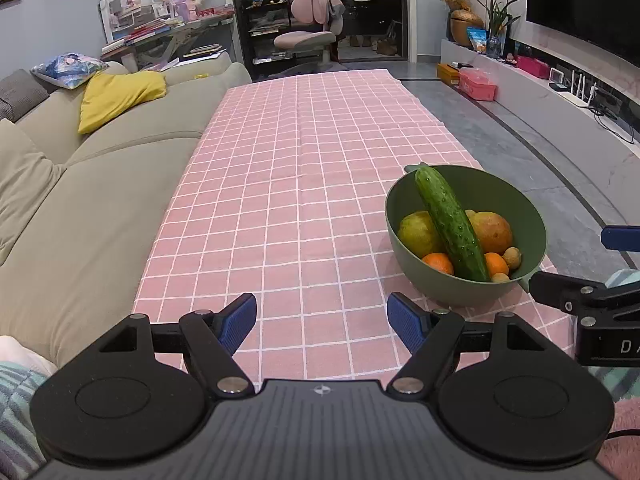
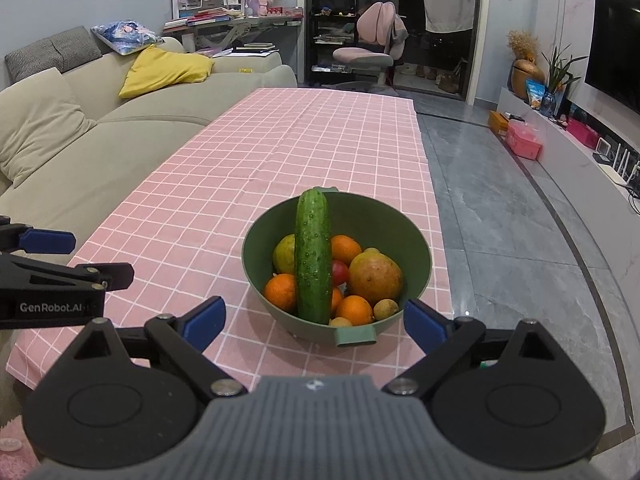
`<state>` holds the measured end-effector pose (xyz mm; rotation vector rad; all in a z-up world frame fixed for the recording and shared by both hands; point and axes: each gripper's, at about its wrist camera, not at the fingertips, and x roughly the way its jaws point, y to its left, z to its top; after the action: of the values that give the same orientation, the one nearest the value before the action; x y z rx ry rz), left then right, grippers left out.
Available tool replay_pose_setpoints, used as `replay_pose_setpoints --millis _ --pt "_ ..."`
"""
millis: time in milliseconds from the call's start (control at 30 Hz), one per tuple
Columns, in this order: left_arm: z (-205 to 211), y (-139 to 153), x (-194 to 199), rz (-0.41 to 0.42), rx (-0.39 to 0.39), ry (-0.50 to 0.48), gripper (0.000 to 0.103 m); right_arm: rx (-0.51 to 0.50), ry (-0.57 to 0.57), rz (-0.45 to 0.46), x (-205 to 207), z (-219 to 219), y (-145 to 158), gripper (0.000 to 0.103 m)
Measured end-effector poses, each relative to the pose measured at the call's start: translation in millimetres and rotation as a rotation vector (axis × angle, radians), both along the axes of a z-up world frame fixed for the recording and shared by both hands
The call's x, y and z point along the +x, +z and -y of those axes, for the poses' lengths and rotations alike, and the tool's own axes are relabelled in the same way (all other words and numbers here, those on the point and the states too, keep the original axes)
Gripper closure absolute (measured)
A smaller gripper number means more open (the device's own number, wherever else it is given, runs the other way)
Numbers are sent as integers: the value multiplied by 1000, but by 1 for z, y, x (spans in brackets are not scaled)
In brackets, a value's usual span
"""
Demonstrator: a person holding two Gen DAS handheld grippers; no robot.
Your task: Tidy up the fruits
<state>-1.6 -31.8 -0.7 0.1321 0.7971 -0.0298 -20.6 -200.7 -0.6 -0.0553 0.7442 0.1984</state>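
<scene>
Your right gripper point(image 2: 314, 322) is spread wide with nothing between its blue pads, hovering just short of the green bowl point(image 2: 368, 216) near the table's right edge. Your left gripper point(image 1: 321, 322) (also parted and holding nothing) sits over bare pink checked tablecloth point(image 1: 280, 160). In the bowl, a cucumber point(image 2: 312, 256) leans on the far rim above oranges point(image 2: 280, 289) and a mango point(image 2: 376, 276). The beige sofa point(image 1: 100, 184) runs alongside.

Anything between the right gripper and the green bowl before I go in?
Nothing: in the right wrist view only bare pink checked cloth separates the open right gripper from the green bowl, its handle tab nearest.
</scene>
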Motion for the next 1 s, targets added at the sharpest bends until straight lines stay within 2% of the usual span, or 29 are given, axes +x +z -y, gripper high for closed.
replay_pose_setpoints --millis 1000 --pt "1 6 1 -4 -10 -4 16 -4 -4 -32 2 1 -2 11"
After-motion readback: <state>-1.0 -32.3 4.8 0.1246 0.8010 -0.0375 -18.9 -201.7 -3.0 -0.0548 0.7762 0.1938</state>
